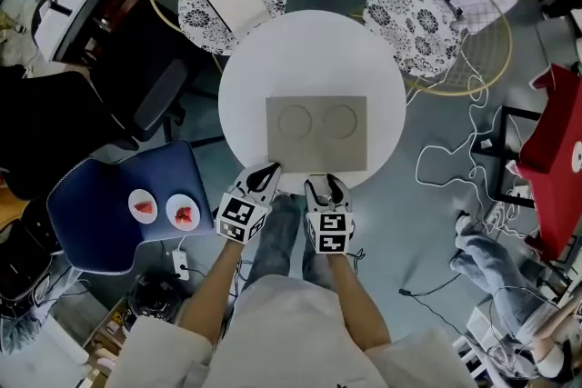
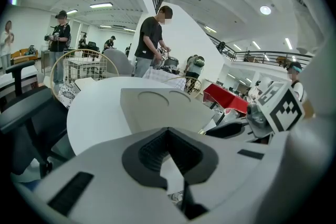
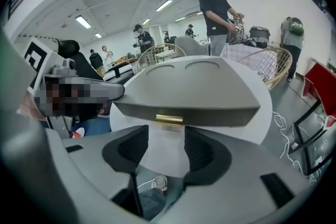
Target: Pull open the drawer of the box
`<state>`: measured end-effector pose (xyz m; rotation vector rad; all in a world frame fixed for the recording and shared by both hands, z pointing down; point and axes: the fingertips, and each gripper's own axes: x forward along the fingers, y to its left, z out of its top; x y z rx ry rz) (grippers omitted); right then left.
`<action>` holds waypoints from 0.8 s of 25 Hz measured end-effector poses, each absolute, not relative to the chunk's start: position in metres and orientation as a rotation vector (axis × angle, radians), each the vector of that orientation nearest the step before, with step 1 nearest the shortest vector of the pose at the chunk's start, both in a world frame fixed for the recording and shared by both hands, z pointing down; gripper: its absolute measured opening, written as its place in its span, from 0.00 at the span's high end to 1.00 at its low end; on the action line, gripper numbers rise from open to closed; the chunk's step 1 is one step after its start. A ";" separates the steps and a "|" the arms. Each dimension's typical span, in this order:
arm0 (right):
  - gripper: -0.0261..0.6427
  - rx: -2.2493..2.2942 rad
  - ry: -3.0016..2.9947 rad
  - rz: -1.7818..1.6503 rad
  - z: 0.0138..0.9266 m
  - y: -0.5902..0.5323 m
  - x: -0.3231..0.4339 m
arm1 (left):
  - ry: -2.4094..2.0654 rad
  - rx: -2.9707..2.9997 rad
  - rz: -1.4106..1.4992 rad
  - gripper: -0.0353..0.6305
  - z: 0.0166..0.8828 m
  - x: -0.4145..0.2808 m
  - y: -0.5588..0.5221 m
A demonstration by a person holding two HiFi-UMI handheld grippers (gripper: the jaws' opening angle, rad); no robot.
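Box (image 1: 316,134) is parked mid-bench (image 1: 250,68), drawer (image 3: 215,115) looking shut, brass handle (image 3: 169,119) at its 6 o'clock. Right tongs (image 3: 166,139) are held wide open just short of it. Left tongs (image 2: 168,134) are closed and empty at the 7 o'clock corner. Seems like handle lineup, so a clamp and straight pull toward 6 would be needed.

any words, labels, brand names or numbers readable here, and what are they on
No readable text anywhere.
box: plain top with two round recesses, no print.
left gripper and right gripper: black-and-white square markers only, no letters.
red cover: white mark at the picture's edge, too small to read.
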<state>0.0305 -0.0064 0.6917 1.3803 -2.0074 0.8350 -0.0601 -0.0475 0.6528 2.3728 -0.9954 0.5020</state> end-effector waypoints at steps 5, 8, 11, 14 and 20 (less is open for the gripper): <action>0.64 1.386 -1.994 0.837 0.693 -0.010 0.030 | -0.983 2.377 0.494 0.93 0.652 -0.060 -0.048; 0.64 1.396 -1.982 0.847 0.696 -0.012 0.029 | -0.982 2.380 0.488 0.93 0.652 -0.061 -0.048; 0.64 1.412 -1.974 0.856 0.696 -0.015 0.030 | -0.979 2.381 0.486 0.93 0.653 -0.060 -0.049; 0.64 1.418 -1.967 0.863 0.698 -0.018 0.030 | -0.978 2.381 0.486 0.93 0.653 -0.061 -0.049; 0.69 1.415 -1.964 0.845 0.697 -0.019 0.031 | -0.980 2.379 0.483 0.93 0.652 -0.061 -0.049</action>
